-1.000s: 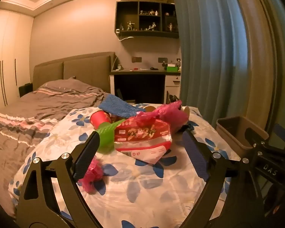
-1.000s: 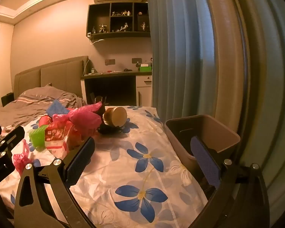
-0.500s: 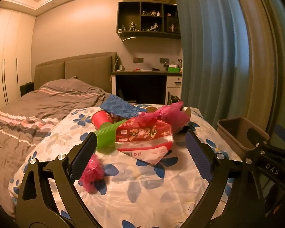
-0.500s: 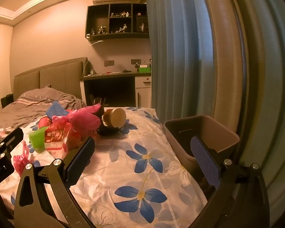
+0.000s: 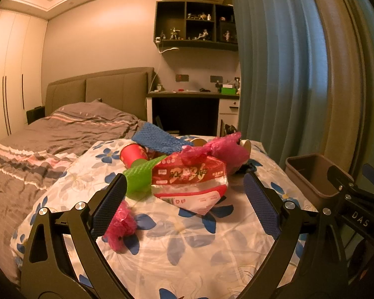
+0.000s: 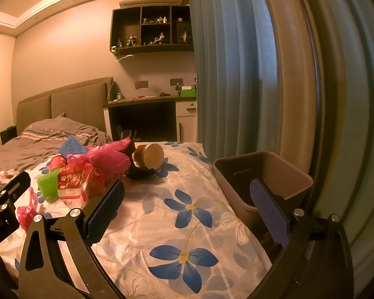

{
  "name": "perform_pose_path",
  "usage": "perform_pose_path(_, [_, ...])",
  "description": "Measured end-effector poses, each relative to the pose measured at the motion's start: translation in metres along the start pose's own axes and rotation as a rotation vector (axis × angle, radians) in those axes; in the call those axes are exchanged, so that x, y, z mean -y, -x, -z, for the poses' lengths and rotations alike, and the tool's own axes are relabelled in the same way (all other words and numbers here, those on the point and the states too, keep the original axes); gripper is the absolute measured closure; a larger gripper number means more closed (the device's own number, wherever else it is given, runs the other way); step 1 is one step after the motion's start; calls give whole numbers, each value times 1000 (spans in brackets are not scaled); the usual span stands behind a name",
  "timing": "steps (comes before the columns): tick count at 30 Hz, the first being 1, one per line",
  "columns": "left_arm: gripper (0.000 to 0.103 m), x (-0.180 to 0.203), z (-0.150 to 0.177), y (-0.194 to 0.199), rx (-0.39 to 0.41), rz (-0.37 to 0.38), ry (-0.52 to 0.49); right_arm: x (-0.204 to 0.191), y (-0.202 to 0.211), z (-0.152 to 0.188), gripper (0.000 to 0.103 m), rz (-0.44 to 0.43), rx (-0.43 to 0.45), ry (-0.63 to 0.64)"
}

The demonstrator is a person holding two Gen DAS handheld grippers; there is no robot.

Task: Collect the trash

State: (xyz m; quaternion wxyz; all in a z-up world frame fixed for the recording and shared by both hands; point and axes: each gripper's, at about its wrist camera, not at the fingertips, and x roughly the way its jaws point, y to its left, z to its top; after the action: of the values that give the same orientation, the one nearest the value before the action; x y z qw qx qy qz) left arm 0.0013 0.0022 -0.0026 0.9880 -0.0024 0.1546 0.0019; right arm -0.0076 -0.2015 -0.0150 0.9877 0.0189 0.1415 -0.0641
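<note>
we are at the start, nothing picked yet. our left gripper (image 5: 184, 199) and right gripper (image 6: 187, 204) both gape wide and empty. the trash pile (image 5: 187, 169) lies left of the bin (image 6: 264, 177); next we close on the red wrapper (image 5: 189, 182).

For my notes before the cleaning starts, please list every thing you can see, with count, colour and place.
snack bag: 1, red and white, middle of pile
pink plastic bags: 2, one on pile, one near left gripper
foam nets: 2, blue behind, green in front
red cup: 1, lying, pile's left
paper cup: 1, tan, lying, pile's right
bin: 1, brown, beside bed, by curtain
floral sheet: 1, white and blue, on bed
left gripper: jaws open
right gripper: jaws open
</note>
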Motion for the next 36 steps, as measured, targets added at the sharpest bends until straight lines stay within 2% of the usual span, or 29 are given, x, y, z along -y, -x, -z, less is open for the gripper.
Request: perform_pose_path(36, [10,-2,2,-3,-4,-2,9,-2,-5,-1,5,2,6,-6])
